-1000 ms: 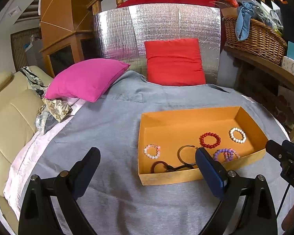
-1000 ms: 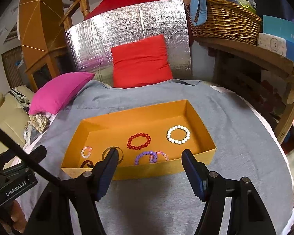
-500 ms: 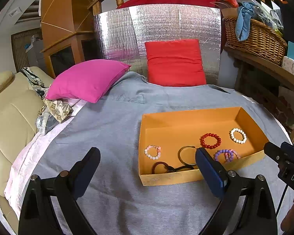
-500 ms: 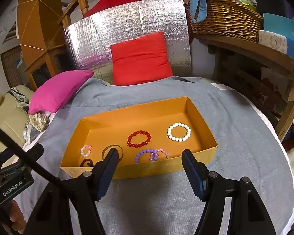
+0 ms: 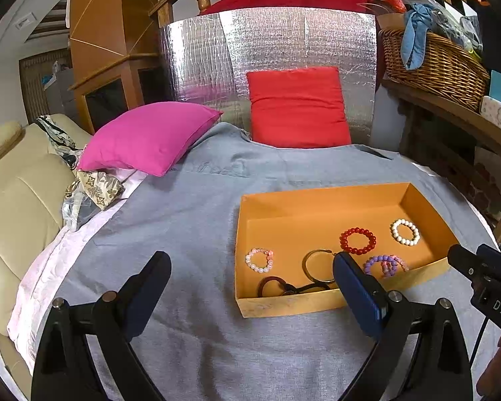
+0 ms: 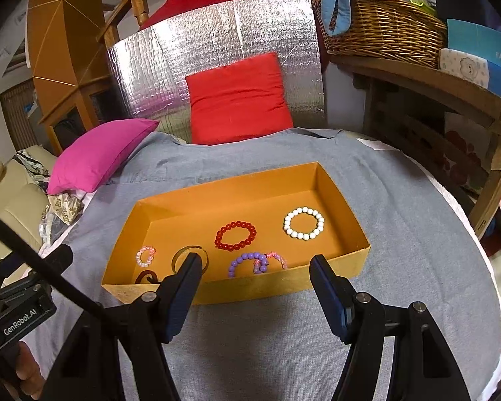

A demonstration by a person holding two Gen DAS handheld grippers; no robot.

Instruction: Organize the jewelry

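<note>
Where "GenRobot.AI" marks left gripper [image 6: 23,317], orange box [image 6: 250,289], bracelets

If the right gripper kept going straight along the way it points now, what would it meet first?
Most likely the near wall of the orange box, which lies directly ahead of the open right gripper; if it clears the rim, the purple bracelet. Depth is uncertain.

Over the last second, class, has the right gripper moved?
Yes. The right gripper has edged forward toward the orange box, whose near wall now sits lower and closer between its fingers.
</note>
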